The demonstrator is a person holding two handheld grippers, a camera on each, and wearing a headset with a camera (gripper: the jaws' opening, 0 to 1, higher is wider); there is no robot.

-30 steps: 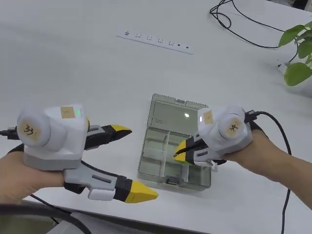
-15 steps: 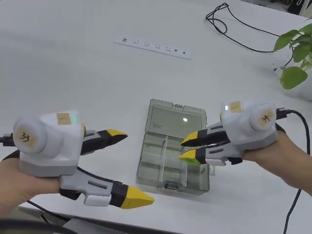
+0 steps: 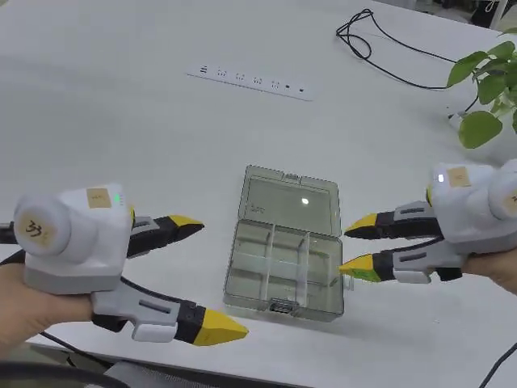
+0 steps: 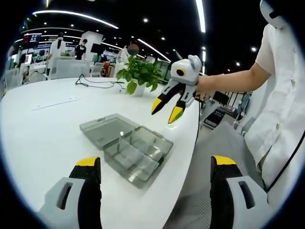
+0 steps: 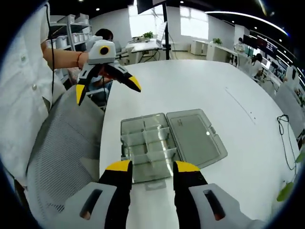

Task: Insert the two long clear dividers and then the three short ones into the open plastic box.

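The clear plastic box (image 3: 266,279) lies open on the white table (image 3: 121,137), its lid (image 3: 292,198) flat behind it. Clear dividers (image 3: 303,260) stand inside and split it into compartments. The right tongs (image 3: 346,250) hover just beside its right edge, parted and empty. The left tongs (image 3: 218,275) hang near its left side, spread wide, holding nothing. Farther back lie a power strip (image 3: 252,81) and a black cable (image 3: 380,44).

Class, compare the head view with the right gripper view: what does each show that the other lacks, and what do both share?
Head view alone: the hand holding the right claw. Right gripper view alone: a grey mesh chair and office desks beyond the white table. Both: the open box with dividers in it, the open left claw, and that table.
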